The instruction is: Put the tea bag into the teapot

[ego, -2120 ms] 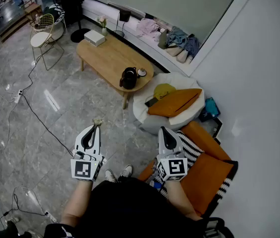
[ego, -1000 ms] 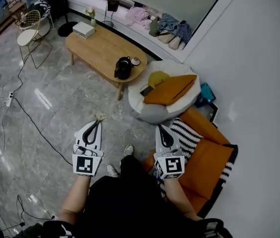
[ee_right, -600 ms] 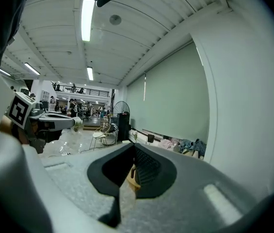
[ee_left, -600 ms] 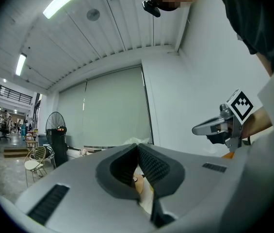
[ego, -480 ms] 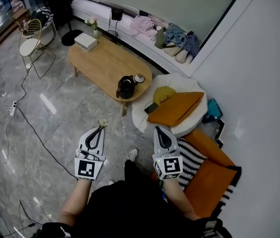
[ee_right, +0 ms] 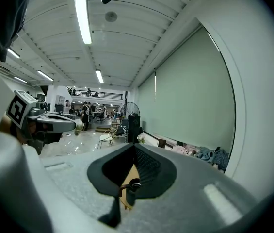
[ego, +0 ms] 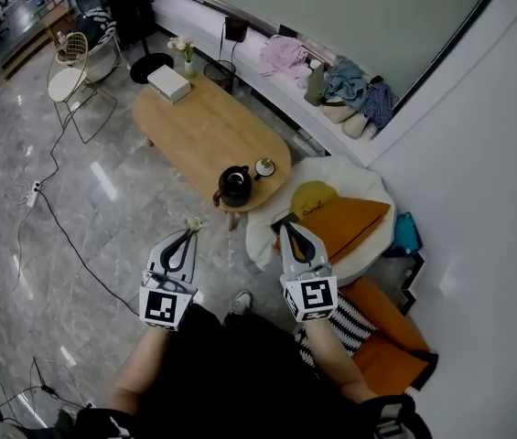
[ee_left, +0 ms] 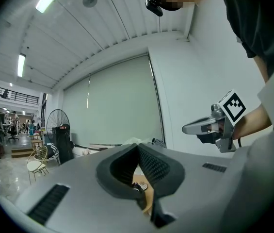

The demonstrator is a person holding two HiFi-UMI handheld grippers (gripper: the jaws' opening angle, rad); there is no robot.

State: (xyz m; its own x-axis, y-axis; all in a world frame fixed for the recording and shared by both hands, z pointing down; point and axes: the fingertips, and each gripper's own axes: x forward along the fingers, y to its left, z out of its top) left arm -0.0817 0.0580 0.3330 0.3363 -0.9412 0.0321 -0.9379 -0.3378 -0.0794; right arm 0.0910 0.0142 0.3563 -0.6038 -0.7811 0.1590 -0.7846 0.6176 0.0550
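- Tea bag (ego: 193, 223) shows as a small pale scrap at the tip of our left gripper (ego: 188, 233), low and left of centre in the head view. The jaws are clenched on it and seem to pinch only its edge.
- Our right gripper (ego: 285, 229) is clenched too, with nothing between its jaws.
- The black teapot (ego: 234, 187) stands at the near end of the wooden coffee table (ego: 194, 122), above and between the grippers in the frame and well apart from both.
- We judge the step in hand to be the carry: keep the pinch firm and come down over the pot's mouth rather than in from the side.
- We cannot tell whether the lid is on. A small round white piece (ego: 264, 166) sits just beside the pot, and our free right gripper could steady the pot.
- The pot stands close to the table's rim, so a sideways nudge could tip it off.
- Bare floor (ego: 139, 208) leaves open room ahead. A cable (ego: 73, 231) runs at left, and the white pouf (ego: 354, 176) with its orange cushion (ego: 354, 219) crowds the table end at right.
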